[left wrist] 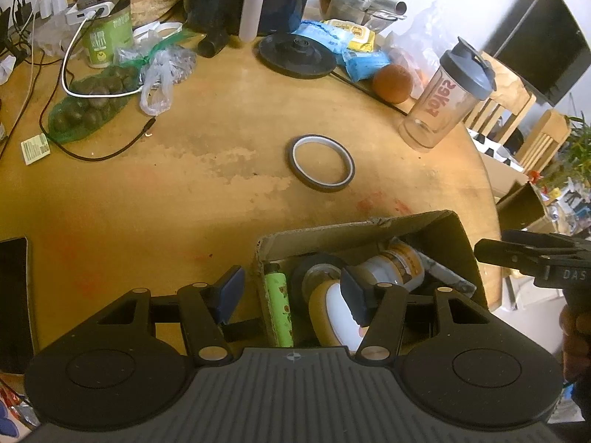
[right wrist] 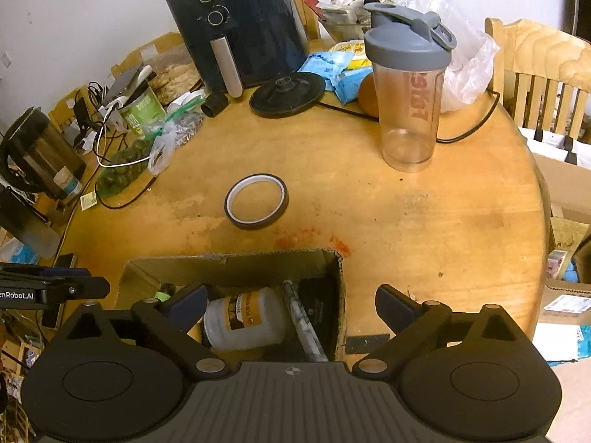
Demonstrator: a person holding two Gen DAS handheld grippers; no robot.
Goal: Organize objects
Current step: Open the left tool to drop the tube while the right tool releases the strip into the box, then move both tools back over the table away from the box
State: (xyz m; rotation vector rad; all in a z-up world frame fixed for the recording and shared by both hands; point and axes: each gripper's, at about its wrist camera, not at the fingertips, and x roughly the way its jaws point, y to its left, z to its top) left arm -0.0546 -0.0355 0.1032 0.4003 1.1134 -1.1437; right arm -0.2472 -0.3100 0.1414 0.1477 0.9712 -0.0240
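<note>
An open cardboard box (left wrist: pixel 369 232) (right wrist: pixel 229 269) stands on the round wooden table near its front edge. Inside lie a white jar with a yellow label (left wrist: pixel 391 269) (right wrist: pixel 243 317), a green tube (left wrist: pixel 277 306), a black tape roll (left wrist: pixel 306 269), a yellow-rimmed white disc (left wrist: pixel 332 313) and a marbled pen (right wrist: pixel 303 325). My left gripper (left wrist: pixel 291 291) straddles the box's left wall, its pads touching nothing. My right gripper (right wrist: pixel 291 306) stands wide open across the box's right wall, holding nothing. A thin brown tape ring (left wrist: pixel 347 170) (right wrist: pixel 282 195) lies flat beyond the box.
A clear shaker bottle with a grey lid (left wrist: pixel 439 103) (right wrist: pixel 410 110) stands at the right. Behind are an air fryer (right wrist: pixel 251 18), a black kettle base (right wrist: pixel 286 94), an orange (left wrist: pixel 391 83), snack packs and cables. A phone (left wrist: pixel 13 302) lies left; a chair (right wrist: pixel 546 66) stands right.
</note>
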